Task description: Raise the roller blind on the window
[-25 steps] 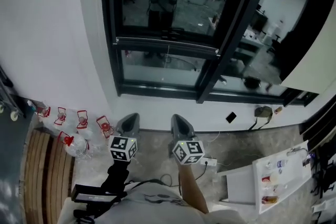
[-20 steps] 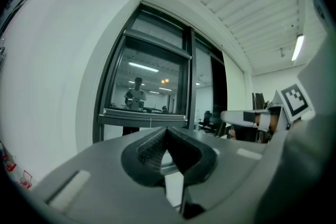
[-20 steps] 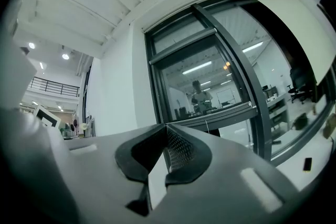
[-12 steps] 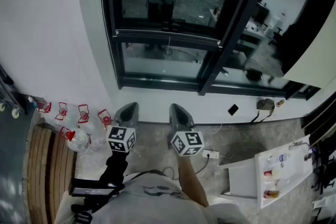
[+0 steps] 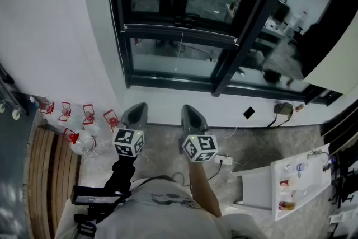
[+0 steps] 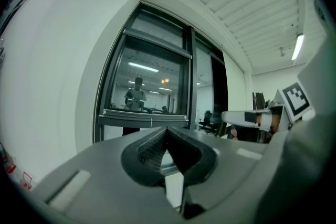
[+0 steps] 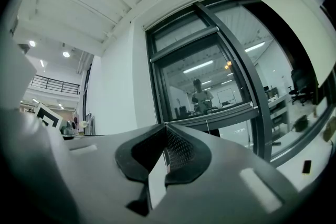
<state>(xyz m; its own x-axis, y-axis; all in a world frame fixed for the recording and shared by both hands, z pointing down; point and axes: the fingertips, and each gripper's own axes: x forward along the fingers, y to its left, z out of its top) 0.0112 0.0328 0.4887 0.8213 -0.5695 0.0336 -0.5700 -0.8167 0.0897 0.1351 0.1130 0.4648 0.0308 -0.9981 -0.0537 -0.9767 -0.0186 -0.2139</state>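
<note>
In front of the window (image 5: 173,67), the left gripper (image 5: 137,112) and the right gripper (image 5: 190,113) are held side by side, pointing level at the glass and well short of it. Each gripper view shows the ribbed pads pressed together with nothing between them. The pane straight ahead is bare and reflects the person. The pale panel hanging over the glass far to the right (image 5: 340,64) is probably the roller blind, lowered and well away from both grippers. The first risk is going for the wrong thing. A thin line runs down the left edge of the frame (image 5: 107,3), and I cannot tell whether it is a blind cord, so pulling it may do nothing for the task. With both pairs of jaws closed, a reach made before they part would only knock a cord aside. A thin cord or bead chain would probably slip through the pads unless it is pinched squarely. Pulling the wrong run of a loop would drive the blind down, not up. Moving right also means crossing the cable and power strip (image 5: 222,160) on the floor, which could catch a foot.
</note>
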